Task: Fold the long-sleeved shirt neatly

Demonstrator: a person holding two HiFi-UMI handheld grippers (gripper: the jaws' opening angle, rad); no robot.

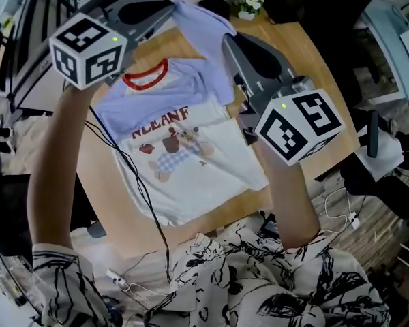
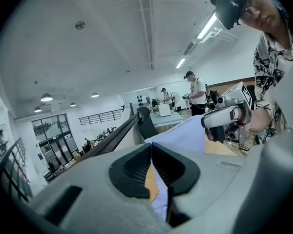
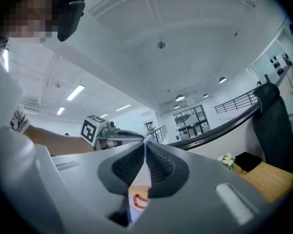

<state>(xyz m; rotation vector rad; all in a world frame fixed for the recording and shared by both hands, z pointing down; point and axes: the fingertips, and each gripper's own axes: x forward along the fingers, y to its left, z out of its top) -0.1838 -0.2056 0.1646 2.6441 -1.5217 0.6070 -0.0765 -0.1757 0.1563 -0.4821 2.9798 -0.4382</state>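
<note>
The long-sleeved shirt (image 1: 184,148) has lavender sleeves, a red collar and a white printed front. Both grippers are raised above the wooden table (image 1: 303,53), and the shirt hangs from them with its lower part spread below. My left gripper (image 1: 172,5) is shut on lavender cloth at the upper edge. My right gripper (image 1: 227,41) is shut on the same edge, a short way right. In the left gripper view, cloth (image 2: 185,135) runs out of the shut left gripper (image 2: 150,146) toward the right gripper (image 2: 224,121). In the right gripper view, cloth with the red collar (image 3: 138,200) shows inside the shut right gripper (image 3: 145,145).
A small pot of white flowers (image 1: 249,2) stands at the table's far edge. A black cable (image 1: 143,189) trails across the shirt toward me. A black chair (image 3: 271,116) stands by the table. People (image 2: 198,91) stand at benches far off.
</note>
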